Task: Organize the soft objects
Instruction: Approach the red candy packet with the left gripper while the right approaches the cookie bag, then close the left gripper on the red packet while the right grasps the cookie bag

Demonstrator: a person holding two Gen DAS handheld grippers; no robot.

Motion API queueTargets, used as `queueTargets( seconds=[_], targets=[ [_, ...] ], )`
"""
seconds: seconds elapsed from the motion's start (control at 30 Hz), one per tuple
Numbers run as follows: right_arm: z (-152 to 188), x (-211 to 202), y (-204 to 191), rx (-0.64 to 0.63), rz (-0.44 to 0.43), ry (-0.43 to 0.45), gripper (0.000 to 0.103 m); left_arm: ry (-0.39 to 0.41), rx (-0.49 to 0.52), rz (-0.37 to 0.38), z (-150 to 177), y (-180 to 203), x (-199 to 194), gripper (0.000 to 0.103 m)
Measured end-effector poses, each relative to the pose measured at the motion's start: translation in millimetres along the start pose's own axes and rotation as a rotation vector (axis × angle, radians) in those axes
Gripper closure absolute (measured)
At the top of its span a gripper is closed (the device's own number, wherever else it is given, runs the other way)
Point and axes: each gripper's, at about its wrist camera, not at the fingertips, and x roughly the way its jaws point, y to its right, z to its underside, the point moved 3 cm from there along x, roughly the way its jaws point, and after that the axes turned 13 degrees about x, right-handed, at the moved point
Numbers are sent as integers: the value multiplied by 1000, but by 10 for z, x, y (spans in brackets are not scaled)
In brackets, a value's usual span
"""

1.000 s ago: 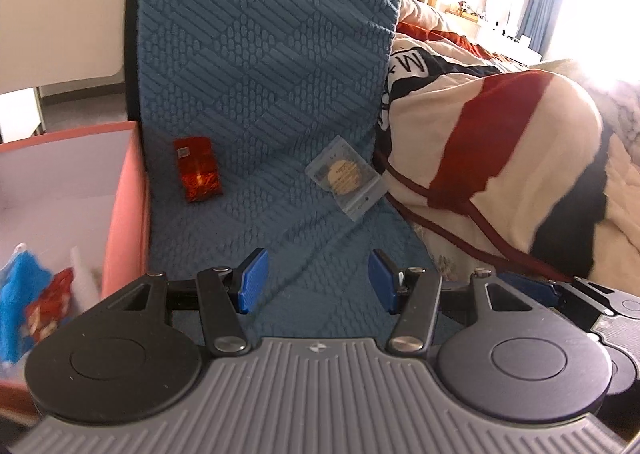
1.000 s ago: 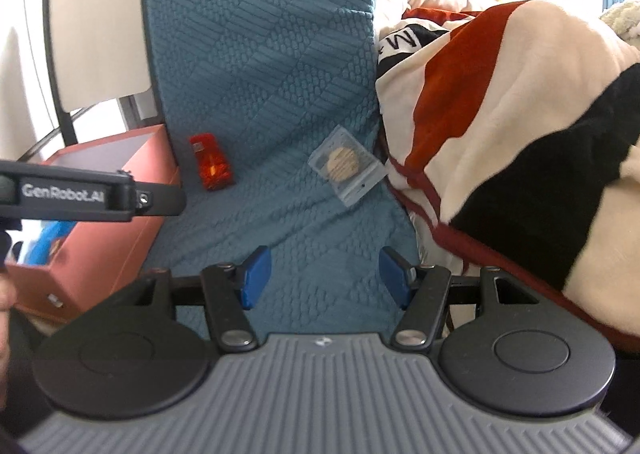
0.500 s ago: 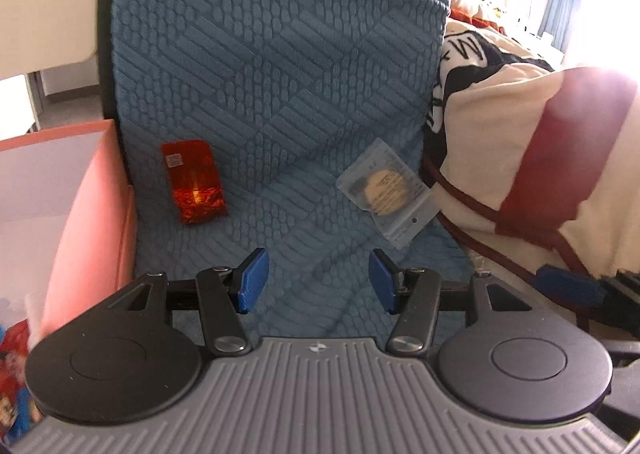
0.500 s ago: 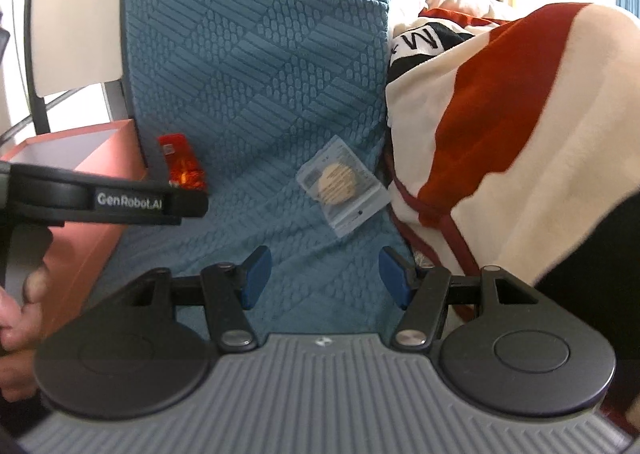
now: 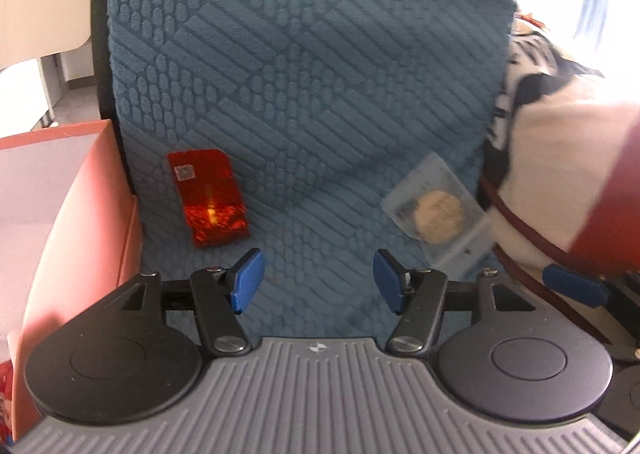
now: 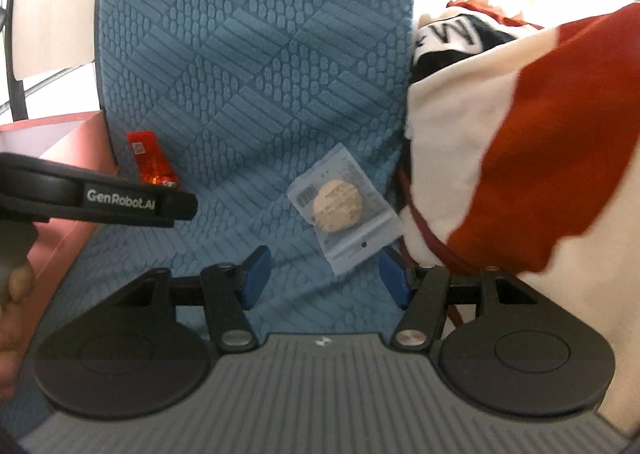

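A shiny red foil packet (image 5: 208,202) lies on the blue textured cover (image 5: 320,94), just ahead and left of my open, empty left gripper (image 5: 316,286). A clear packet with a round biscuit (image 5: 436,214) lies to the right, against the striped blanket (image 5: 568,174). In the right wrist view the biscuit packet (image 6: 340,206) lies just ahead of my open, empty right gripper (image 6: 324,278), its near corner by the right finger. The red packet (image 6: 150,162) shows at the left, partly behind the left gripper's body (image 6: 100,198).
A pink open box (image 5: 68,214) stands at the left edge of the blue cover, also in the right wrist view (image 6: 60,142). A red, cream and black blanket (image 6: 520,134) is piled on the right. A pale chair back (image 6: 52,6) stands behind.
Both grippers have moved forward, closer to the packets on the blue cover. The left view has turned away from the box. Both stay open.
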Motion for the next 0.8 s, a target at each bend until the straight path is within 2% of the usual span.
queueTargets(
  seconds=[0.17, 0.3, 0.43, 0.47, 0.53, 0.6, 0.67, 0.8],
  targets=[
    [-50, 280, 0, -13, 15, -1, 41, -37, -68, -32, -72, -168, 223, 37],
    [-93, 456, 15, -52, 33, 38, 41, -56, -86, -81, -125, -276, 371, 37],
    [-78, 657, 61, -79, 54, 39, 41, -85, -129, -93, -167, -394, 473, 36],
    [-76, 686, 63, -89, 54, 47, 41, -91, -130, -98, -176, -418, 493, 35],
    [-71, 733, 51, -114, 42, 57, 40, -102, -132, -104, -201, -460, 558, 24],
    [-69, 791, 19, -141, 29, 63, 26, -105, -134, -111, -215, -500, 613, 23],
    [-72, 833, -29, -175, 19, 76, 17, -115, -137, -124, -229, -544, 682, 23],
    [-60, 975, -158, -280, 37, 119, 11, -144, -131, -147, -220, -587, 831, 22]
  ],
)
